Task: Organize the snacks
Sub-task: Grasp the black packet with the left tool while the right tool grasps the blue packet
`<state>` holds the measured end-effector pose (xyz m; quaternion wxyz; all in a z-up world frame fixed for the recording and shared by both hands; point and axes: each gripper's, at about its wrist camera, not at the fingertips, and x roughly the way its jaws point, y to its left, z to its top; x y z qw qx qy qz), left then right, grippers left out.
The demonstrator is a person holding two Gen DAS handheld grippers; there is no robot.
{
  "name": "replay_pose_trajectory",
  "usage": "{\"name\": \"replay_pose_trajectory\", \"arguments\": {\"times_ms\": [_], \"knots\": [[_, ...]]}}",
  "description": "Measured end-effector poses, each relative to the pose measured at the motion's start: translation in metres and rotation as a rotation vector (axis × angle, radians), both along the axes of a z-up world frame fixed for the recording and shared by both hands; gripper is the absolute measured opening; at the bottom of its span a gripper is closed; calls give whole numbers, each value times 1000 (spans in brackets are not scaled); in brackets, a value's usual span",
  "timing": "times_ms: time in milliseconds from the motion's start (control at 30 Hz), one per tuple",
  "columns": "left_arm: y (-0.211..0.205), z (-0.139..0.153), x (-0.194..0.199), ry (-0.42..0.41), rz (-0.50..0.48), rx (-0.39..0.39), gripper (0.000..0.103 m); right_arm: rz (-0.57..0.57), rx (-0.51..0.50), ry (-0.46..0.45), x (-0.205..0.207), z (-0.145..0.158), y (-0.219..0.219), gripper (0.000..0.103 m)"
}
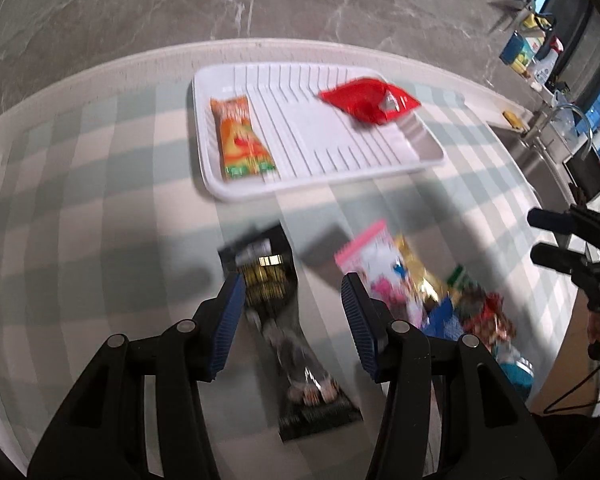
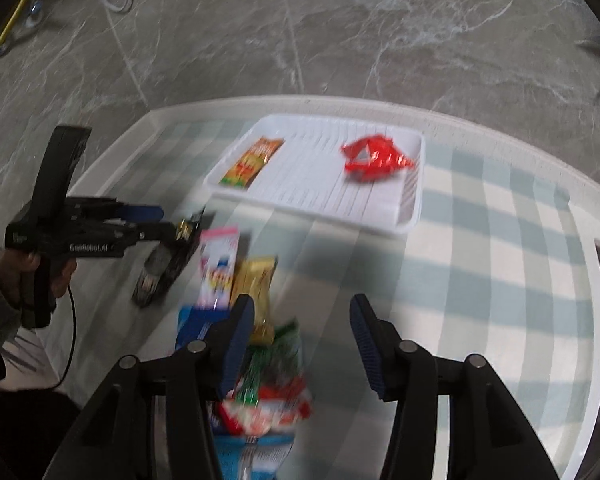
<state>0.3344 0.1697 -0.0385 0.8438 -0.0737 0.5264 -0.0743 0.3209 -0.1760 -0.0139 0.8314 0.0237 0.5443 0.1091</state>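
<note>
The left gripper (image 1: 294, 286) hangs wide open over a black snack packet (image 1: 288, 332), which lies flat on the checked tablecloth (image 1: 100, 200) directly between and below its blue pads (image 1: 230, 320). The packet's long axis runs roughly along the fingers, away from the tool, so the jaws straddle its narrow width; this hand is plainly the nearer one. Straight ahead sits the white tray (image 1: 428, 152), already carrying an orange packet (image 1: 242, 140) on its left side and a red packet (image 1: 370, 98) on its right. Just right of the black packet lies a pink-and-white packet (image 1: 376, 268) atop a loose heap of snacks (image 1: 476, 312), close enough to crowd the right pad. The right gripper (image 2: 302, 312), also spread open and empty, hovers over that heap. Nothing stands between packet and tray.
</note>
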Motion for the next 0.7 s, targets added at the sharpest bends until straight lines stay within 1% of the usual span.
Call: {"name": "replay_pose_trajectory", "arguments": {"times_ms": [133,267,367,567,700], "knots": [[-3,-7,-17,25,11,-3,48,22,-2,33,-24,-8,8,53],[-4,-10,-22,33,16,0,48,20,-12,69,-42,-16,10,53],[-5,-9,-29,35,15,0,48,29,-2,99,-56,-20,9,53],[-8,-12,-33,47,11,2,48,64,-5,173,-88,-28,15,54],[-8,-14,-33,51,20,1,49,58,18,183,-101,-30,18,57]]}}
